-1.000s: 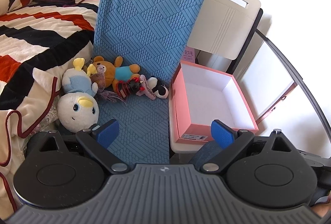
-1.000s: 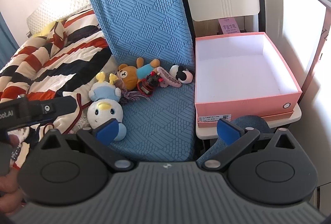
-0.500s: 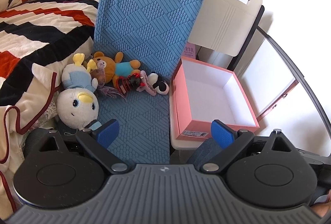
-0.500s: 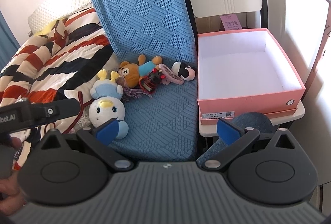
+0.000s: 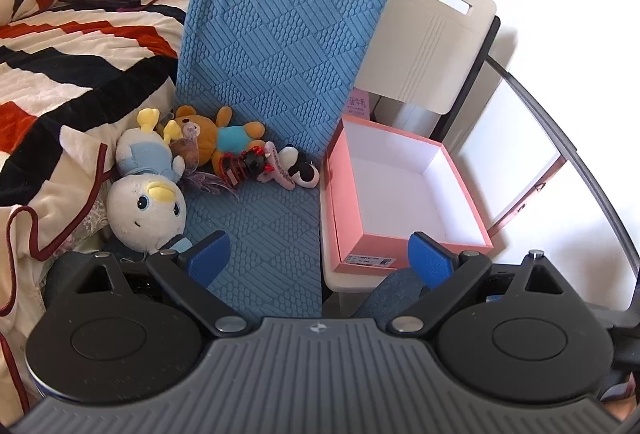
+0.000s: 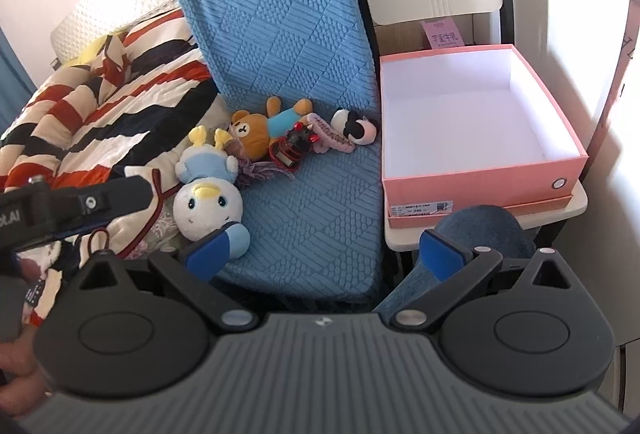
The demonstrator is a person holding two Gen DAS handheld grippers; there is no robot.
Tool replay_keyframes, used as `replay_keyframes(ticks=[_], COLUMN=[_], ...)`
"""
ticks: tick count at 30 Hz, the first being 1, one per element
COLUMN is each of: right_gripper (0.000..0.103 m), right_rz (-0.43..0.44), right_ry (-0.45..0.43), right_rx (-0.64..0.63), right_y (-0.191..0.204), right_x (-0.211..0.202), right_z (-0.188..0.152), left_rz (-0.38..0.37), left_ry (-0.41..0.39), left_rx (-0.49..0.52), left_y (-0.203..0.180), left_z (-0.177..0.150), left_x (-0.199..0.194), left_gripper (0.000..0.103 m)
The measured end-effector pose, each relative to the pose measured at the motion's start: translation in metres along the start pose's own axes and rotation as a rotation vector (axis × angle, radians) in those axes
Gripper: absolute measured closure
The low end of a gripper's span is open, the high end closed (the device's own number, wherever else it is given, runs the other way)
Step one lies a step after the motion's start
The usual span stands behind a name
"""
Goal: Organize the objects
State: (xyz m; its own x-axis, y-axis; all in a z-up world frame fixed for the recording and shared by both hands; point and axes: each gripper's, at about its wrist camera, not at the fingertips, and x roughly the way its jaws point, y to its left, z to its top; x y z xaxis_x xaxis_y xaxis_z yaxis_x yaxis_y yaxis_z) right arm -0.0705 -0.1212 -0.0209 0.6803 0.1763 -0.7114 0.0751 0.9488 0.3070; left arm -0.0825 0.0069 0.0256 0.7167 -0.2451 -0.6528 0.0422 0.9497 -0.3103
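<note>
Currently both hand-held grippers hover spread and empty above the toys.

Left gripper (image 5: pixel 318 254) and right gripper (image 6: pixel 322 256): blue-padded fingers wide apart, pointing forward and down, touching nothing. One textured blue folded mat (image 6: pixel 304 201) carries the toys in a cluster near its fold: one white duck plush in a blue outfit (image 6: pixel 206 193), one brown bear plush in a blue shirt (image 6: pixel 260 129), one red-and-black figure (image 6: pixel 294 147), one black-and-white panda plush (image 6: pixel 354 131). One open pink cardboard box with white interior (image 6: pixel 480 181) stands just beside the mat, on a white stool (image 6: pixel 416 236).
</note>
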Motion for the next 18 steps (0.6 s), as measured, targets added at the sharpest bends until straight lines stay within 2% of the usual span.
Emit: replay_keyframes(ticks=[5, 12, 15, 18], right_gripper=[0.0, 0.0, 0.0, 0.0], right_rz=[0.021, 0.035, 0.018, 0.039], right_ry=[0.004, -0.039, -0.031, -0.01], right_rx=[0.024, 0.037, 0.031, 0.046], right_y=[-0.001, -0.003, 0.001, 0.001], right_x=[0.002, 0.005, 0.015, 0.029], right_z=[-0.002, 0.002, 0.008, 0.015], left_rz=[0.013, 0.03, 0.027, 0.04], left_ry=[-0.015, -0.005, -0.006, -0.007], left_rx=[0.001, -0.002, -0.019, -0.034], left_y=[0.0, 0.006, 0.013, 0.02], left_z=[-0.002, -0.001, 0.002, 0.008], left_x=[-0.004, 0.002, 0.007, 0.015], left_gripper=[0.005, 0.005, 0.005, 0.005])
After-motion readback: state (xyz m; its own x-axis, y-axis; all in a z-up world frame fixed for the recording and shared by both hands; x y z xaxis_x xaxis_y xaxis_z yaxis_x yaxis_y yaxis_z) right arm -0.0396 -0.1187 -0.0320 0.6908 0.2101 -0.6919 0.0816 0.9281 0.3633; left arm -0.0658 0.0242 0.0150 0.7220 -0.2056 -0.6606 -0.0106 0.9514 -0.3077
